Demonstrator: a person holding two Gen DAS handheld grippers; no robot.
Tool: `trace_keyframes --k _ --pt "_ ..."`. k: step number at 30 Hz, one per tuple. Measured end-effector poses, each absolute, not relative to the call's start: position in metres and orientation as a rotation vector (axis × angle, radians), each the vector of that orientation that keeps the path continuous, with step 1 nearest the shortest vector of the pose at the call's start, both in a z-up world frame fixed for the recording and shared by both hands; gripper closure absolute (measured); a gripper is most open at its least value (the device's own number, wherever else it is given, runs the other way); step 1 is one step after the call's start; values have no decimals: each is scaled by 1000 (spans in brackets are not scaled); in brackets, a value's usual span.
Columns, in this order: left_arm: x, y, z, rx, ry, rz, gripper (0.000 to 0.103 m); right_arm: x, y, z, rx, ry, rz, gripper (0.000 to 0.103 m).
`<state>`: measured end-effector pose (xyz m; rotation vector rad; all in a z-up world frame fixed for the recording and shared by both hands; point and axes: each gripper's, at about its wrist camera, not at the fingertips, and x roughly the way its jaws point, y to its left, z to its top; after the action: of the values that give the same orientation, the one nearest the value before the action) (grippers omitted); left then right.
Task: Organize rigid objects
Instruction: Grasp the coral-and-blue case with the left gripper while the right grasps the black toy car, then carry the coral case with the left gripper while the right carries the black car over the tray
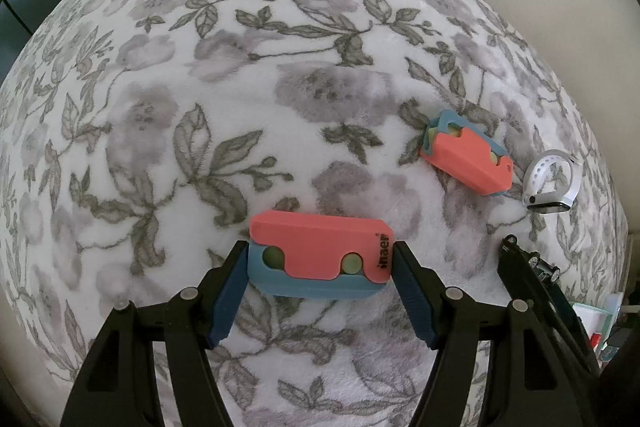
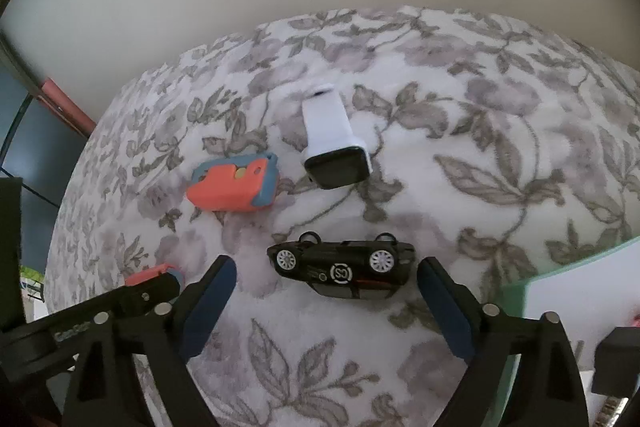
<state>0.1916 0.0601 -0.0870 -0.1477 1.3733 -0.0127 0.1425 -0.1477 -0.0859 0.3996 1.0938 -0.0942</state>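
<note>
**Grippers over blanket, one block clamped**

Left gripper (image 1: 322, 263) points steeply down at the floral blanket (image 1: 200, 107). Its blue pads (image 1: 230, 291) sit against both short ends of a coral-and-blue block (image 1: 320, 259), so it reads as clamped on that block. Block lies flat on the blanket, coral face up, two pale round pegs showing in the cutout.

Second block (image 1: 468, 159), same colours, lies up and to the right of the first, well apart, turned at an angle. White watch (image 1: 554, 187) sits just beside it on the right, strap looped, dark face toward the camera.

Right gripper (image 2: 326, 291) has its jaws spread wide. Toy car (image 2: 344, 267), black, lies on its side between the fingertips, wheels and underside facing the camera. Gaps show on both sides of the car; pads (image 2: 212, 303) don't touch it. Nothing held.

From the right wrist view, second block and watch are beyond the car, near each other, not touching. Left gripper and a corner of its block show at lower left. A pale green-edged white object (image 2: 580, 287) cuts in at right; can't tell what it is.
</note>
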Motion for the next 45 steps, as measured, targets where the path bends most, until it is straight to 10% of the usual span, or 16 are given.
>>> trace_keyframes --k 5,45 --pt "194 56 -86 -136 1369 -10 31 147 -143 -86 355 1074 -116 24" --pt "137 -71 41 -59 1142 -410 32 58 -267 21 449 940 -361 25"
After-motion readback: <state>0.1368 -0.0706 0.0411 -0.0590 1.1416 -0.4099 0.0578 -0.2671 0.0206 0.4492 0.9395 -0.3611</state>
